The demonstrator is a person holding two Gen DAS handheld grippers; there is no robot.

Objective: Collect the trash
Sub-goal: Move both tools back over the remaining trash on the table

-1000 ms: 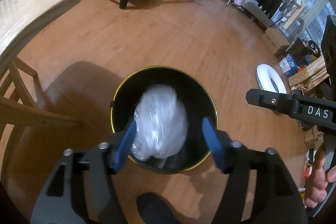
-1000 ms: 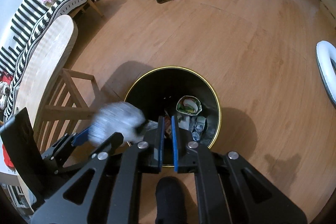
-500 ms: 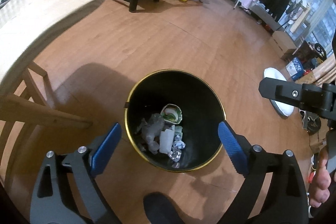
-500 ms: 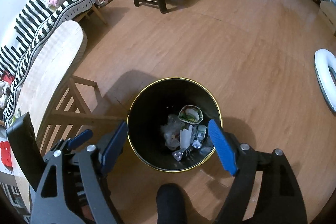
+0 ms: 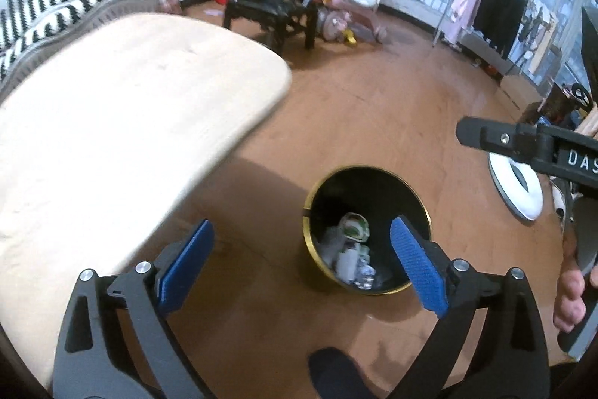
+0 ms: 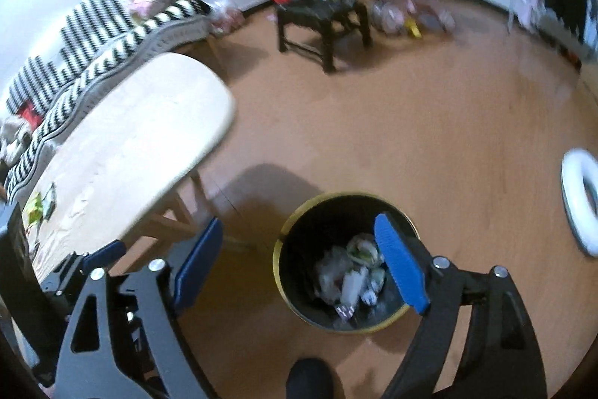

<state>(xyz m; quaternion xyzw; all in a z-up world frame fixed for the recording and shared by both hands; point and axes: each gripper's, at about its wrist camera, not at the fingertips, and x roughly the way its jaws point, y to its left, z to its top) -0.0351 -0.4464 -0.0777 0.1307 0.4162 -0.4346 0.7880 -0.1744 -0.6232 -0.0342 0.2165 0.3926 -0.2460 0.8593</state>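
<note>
A black bin with a gold rim stands on the wooden floor and holds crumpled plastic, a paper cup and wrappers. My left gripper hangs well above the bin and to its left; its jaws are opening with nothing between the blue pads. In the right wrist view the same bin and its trash lie below my right gripper. Its jaws are also opening, with nothing between them. A green and yellow packet lies on the pale wooden table.
The table top fills the left side, close to the bin. A black chair and a pink toy trike stand at the back. A white ring lies on the floor at right. A dark shoe is at the bottom edge.
The clear plastic bundle left my left gripper and now lies in the bin. The right gripper went from shut to wide open. Both grippers rose and drew back, bringing the table top into view.
</note>
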